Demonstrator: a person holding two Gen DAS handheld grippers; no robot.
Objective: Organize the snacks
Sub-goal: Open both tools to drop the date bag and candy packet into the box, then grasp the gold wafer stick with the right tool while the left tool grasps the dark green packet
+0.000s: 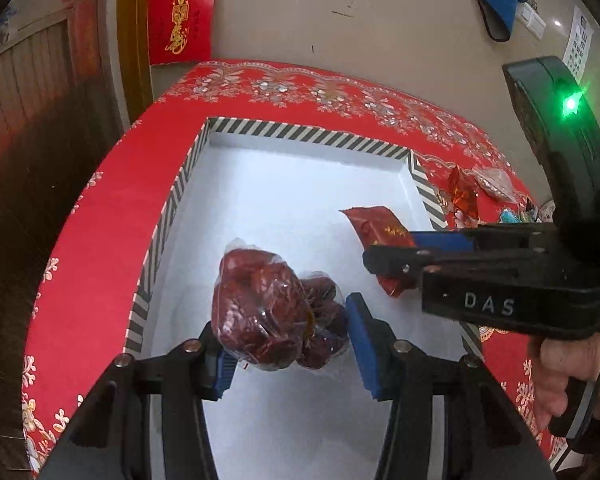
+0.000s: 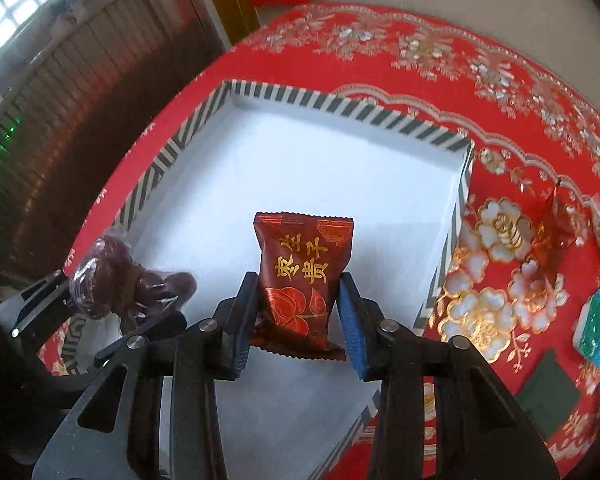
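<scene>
While both tilt steeply over the striped box [image 2: 340, 108], left hand-held gripper [image 1: 288, 344] clamps bagged dates [image 1: 268, 312], right hand-held gripper [image 2: 296, 320] clamps red packet [image 2: 304, 276]

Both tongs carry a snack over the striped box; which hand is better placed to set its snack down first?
Probably the right. The right tongs hold the red packet over open white floor mid-box. The left tongs hold the bag of red dates nearer the left wall.
</scene>
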